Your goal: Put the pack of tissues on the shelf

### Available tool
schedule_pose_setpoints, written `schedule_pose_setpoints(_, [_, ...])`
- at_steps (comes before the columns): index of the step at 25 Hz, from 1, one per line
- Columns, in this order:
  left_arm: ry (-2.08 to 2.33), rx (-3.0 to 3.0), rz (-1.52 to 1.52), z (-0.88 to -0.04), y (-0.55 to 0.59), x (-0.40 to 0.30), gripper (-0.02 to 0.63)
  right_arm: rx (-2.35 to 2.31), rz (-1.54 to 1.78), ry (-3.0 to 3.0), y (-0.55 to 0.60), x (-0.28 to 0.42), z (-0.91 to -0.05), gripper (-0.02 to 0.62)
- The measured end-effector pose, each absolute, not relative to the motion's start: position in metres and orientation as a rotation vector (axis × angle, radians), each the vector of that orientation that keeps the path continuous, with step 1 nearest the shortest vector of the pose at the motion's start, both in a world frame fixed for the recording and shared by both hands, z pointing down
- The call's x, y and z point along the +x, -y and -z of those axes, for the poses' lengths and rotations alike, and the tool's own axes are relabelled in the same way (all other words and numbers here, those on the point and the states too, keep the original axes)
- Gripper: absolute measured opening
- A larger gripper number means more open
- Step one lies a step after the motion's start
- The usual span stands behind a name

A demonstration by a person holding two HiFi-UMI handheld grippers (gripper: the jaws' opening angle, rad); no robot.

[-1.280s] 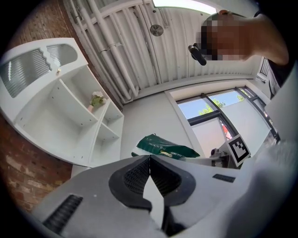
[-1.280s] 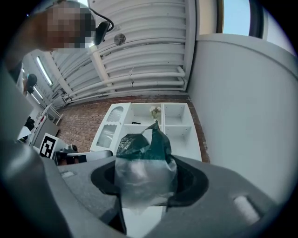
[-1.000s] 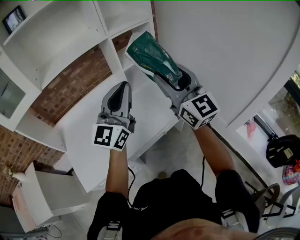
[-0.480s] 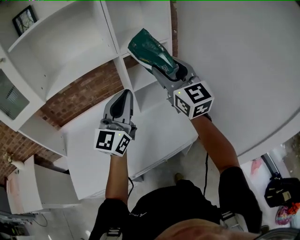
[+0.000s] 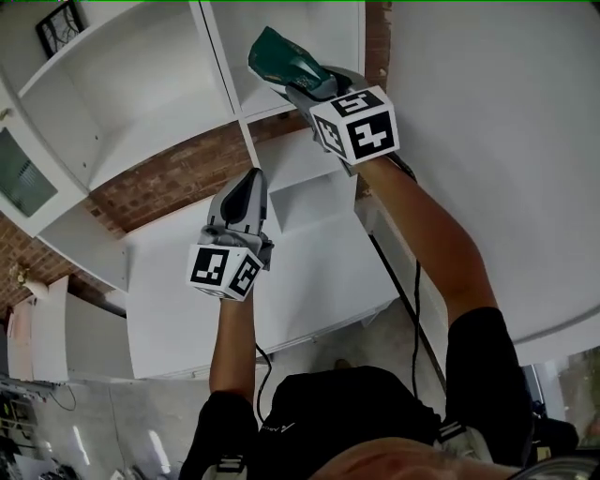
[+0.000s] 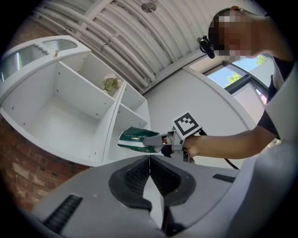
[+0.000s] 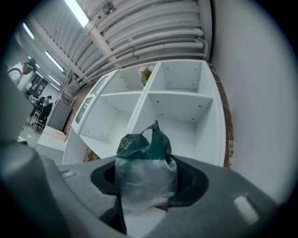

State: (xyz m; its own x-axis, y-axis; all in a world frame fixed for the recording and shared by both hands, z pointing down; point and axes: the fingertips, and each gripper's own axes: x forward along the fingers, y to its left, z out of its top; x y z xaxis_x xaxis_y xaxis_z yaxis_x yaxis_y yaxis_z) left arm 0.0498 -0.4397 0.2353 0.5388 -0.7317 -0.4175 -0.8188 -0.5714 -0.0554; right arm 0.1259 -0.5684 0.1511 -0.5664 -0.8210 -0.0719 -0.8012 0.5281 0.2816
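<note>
The pack of tissues (image 5: 279, 56) is a green and clear plastic pack. My right gripper (image 5: 302, 82) is shut on its near end and holds it up in front of the white shelf unit (image 5: 225, 56), at the mouth of a right-hand compartment (image 7: 179, 128). In the right gripper view the pack (image 7: 145, 160) stands between the jaws and hides the pads. My left gripper (image 5: 246, 184) hangs lower and to the left, shut and empty. From the left gripper view, its jaws (image 6: 149, 161) meet and the pack (image 6: 132, 139) shows ahead.
A small plant (image 7: 146, 74) sits in an upper compartment. A framed picture (image 5: 58, 24) stands on the shelf at the far left. Brick wall (image 5: 173, 178) shows behind the unit. A curved white wall (image 5: 497, 141) rises at the right. A cable (image 5: 412, 300) trails under my right arm.
My right gripper has carried the pack up and forward, closer to the shelf compartments. The left gripper has stayed about where it was, still shut.
</note>
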Motion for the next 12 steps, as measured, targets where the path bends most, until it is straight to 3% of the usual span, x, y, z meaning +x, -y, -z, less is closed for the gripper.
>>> schedule_pose_setpoints(12, [-1.367, -2.491, -0.471, -0.229, 0.470, 0.030, 0.000, 1.322, 0.333, 2.567, 0.647, 0.080, -0.157, 0.235])
